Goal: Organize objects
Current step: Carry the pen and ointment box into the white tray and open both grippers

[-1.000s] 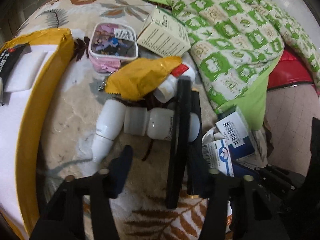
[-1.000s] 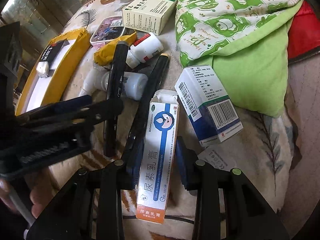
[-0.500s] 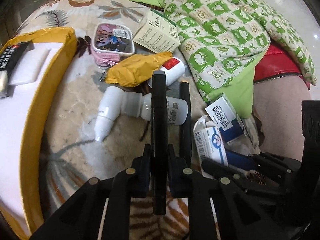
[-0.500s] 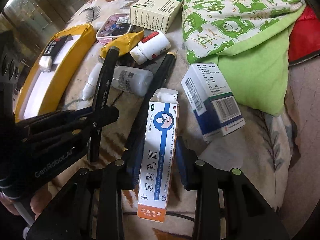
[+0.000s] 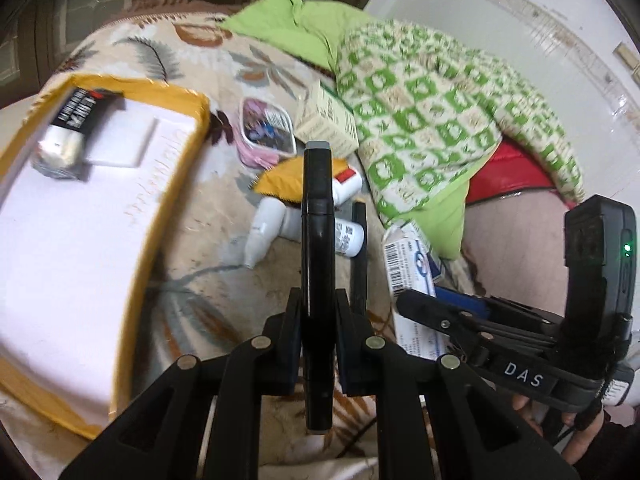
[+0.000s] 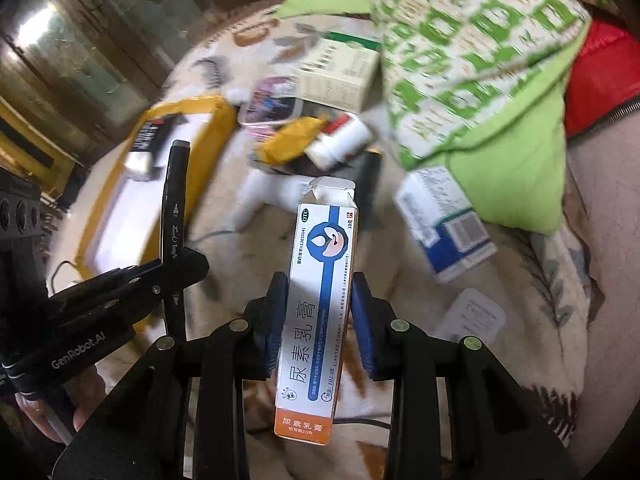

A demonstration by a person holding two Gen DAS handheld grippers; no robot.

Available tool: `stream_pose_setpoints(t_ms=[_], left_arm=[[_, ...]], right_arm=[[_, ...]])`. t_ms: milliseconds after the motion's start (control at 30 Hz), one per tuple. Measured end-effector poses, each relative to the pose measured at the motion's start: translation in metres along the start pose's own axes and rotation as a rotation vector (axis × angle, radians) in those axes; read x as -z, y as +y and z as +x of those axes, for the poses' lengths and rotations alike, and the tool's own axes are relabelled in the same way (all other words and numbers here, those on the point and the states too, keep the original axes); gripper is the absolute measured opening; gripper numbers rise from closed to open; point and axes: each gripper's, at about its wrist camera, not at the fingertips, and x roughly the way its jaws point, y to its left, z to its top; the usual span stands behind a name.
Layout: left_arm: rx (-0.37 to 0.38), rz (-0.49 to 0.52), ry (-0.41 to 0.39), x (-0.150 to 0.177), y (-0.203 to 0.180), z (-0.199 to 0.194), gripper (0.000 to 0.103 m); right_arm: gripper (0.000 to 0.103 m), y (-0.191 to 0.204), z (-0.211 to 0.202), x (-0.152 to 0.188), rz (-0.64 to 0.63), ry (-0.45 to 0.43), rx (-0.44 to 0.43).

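Note:
My left gripper (image 5: 318, 320) is shut on a long black marker (image 5: 317, 240) and holds it above the blanket; the marker also shows in the right wrist view (image 6: 173, 208). My right gripper (image 6: 320, 320) is shut on a white, blue and orange ointment box (image 6: 318, 308), lifted off the bed. A yellow-rimmed box (image 5: 160, 216) with a white floor lies at the left and holds a black packet (image 5: 76, 120). On the blanket lie a second black marker (image 5: 359, 256), white bottles (image 5: 268, 228), a yellow pouch (image 5: 284, 178) and a blue-white box (image 6: 448, 232).
A cream carton (image 5: 328, 120) and a pink-rimmed tin (image 5: 266, 130) lie at the back. A green patterned quilt (image 5: 432, 112) and a red cushion (image 5: 508, 176) fill the right side. A white card (image 6: 472, 316) lies on the blanket at the right.
My left gripper closed on the black marker and lifted it, moving towards the yellow-rimmed box. My right gripper raised the ointment box off the blanket.

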Motion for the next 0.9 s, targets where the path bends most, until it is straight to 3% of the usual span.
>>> stream_pose_setpoints(t_ms=[367, 900], left_arm=[[-0.094, -0.046, -0.059, -0.004, 0.053, -0.053, 0.013], [-0.206, -0.101, -0.030, -0.024, 0.140, -0.088, 0.013]], right_arm=[[0.031, 0.075, -0.006, -0.011, -0.079, -0.034, -0.137], [0.031, 0.140, 0.033, -0.036, -0.122, 0.018, -0.236]])
